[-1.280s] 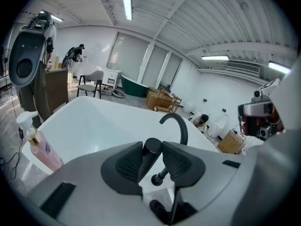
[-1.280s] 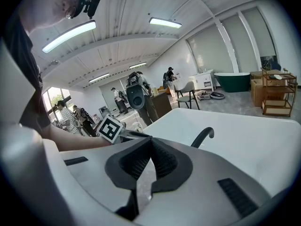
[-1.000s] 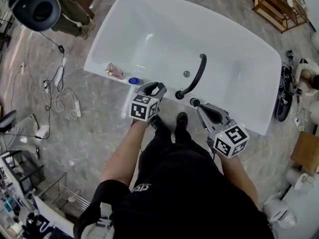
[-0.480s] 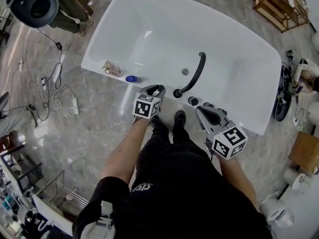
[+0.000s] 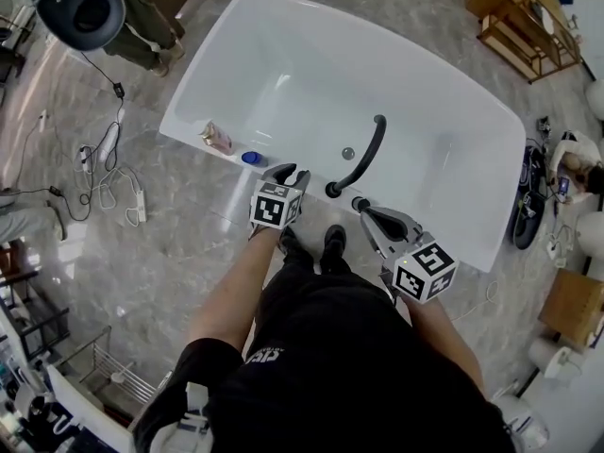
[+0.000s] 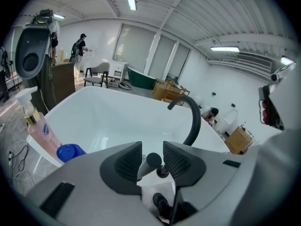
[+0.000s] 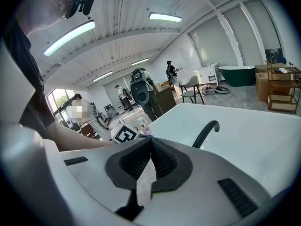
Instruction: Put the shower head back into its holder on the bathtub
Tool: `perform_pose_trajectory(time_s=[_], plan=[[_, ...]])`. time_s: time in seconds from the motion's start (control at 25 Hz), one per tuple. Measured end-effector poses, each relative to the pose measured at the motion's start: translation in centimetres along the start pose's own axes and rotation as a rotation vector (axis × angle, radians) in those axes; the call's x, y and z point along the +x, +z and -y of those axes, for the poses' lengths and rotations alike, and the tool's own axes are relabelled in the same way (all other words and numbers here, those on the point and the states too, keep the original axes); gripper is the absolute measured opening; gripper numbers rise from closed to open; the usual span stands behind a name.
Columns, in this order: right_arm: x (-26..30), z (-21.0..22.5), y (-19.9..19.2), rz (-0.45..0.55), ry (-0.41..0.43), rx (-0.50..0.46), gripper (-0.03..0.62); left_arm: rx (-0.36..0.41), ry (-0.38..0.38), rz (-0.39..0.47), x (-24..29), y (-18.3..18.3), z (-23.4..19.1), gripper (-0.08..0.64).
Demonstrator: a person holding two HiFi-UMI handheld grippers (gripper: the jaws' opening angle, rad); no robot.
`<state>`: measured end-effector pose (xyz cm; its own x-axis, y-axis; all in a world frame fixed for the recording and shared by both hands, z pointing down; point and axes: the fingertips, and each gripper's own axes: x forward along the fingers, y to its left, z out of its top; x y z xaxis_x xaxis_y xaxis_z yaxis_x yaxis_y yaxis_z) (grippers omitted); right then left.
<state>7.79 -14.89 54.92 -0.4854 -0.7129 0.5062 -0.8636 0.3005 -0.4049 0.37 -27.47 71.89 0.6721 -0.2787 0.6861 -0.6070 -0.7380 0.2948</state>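
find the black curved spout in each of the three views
Head view: black curved spout at mid-frame, arching from the near rim over the basin.
Left gripper view: right of centre, arching leftward at its top.
Right gripper view: right of centre, tip pointing right.
Shared landmark: the white bathtub.

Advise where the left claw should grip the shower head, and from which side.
Take the straight round stem of the shower head just below its top end, pads across its width, coming from the person's side of the tub rim. Its end points back that way, and the black spout crowds its right. The left claw straddles it there, jaws opening, pads not pressing.
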Motion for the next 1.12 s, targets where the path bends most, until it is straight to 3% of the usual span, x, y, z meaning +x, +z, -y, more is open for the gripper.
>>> perform_pose_trajectory(time_s=[0.28, 0.56, 0.84, 1.12], plan=[[-0.8, -2.3, 4.0, 0.048, 0.069, -0.089, 0.015, -0.029, 0.052, 0.173, -6.6, 5.4, 0.9, 0.15], [-0.4, -4.6, 6.7, 0.09, 0.168, -0.163, 0.015, -0.015, 0.18, 0.314, -13.7, 9.3, 0.6, 0.145], [-1.4, -6.4, 7.0, 0.124, 0.249, -0.211, 0.015, 0.073, 0.267, 0.376, -19.5, 11.0, 2.8, 0.11], [-2.3, -5.6, 8.0, 0.179, 0.249, -0.222, 0.015, 0.078, 0.324, 0.451, -24.6, 12.6, 3.8, 0.083]])
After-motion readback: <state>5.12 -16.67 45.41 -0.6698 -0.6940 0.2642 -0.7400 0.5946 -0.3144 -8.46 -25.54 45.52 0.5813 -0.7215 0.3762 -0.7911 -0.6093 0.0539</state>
